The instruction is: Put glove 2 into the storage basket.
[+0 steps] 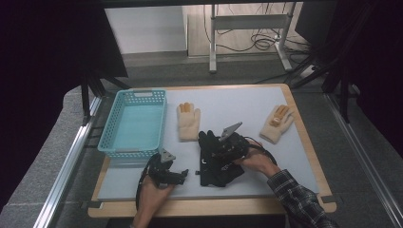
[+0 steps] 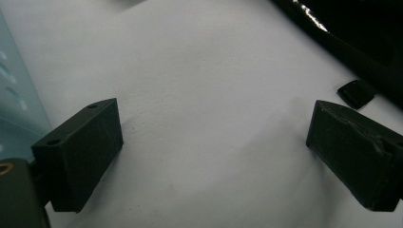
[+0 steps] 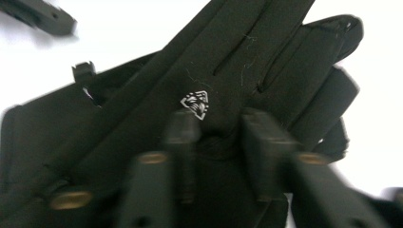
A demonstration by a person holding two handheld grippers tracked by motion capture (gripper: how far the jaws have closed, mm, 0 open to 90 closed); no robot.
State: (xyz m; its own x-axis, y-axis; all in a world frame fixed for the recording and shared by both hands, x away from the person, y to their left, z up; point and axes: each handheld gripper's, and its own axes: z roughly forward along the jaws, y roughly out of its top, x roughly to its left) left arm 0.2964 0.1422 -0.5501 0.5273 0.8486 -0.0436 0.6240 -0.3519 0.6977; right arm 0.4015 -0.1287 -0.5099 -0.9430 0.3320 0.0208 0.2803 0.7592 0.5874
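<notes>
Your right gripper pinches a fold of the soft black glove, the one with a small white logo. Your left gripper is spread wide over the smooth white table.

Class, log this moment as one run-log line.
right gripper: jaws on black gloves, grip unclear | left gripper: open over bare table | beige gloves apart | basket empty

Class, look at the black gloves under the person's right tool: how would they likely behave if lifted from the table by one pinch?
The black gloves look like thin fabric lying flat, so they would probably droop limply from the right tool. Two seem stacked, so one pinch may lift both or only the top one. They look light; soft cloth on the table should drag rather than roll.
</notes>
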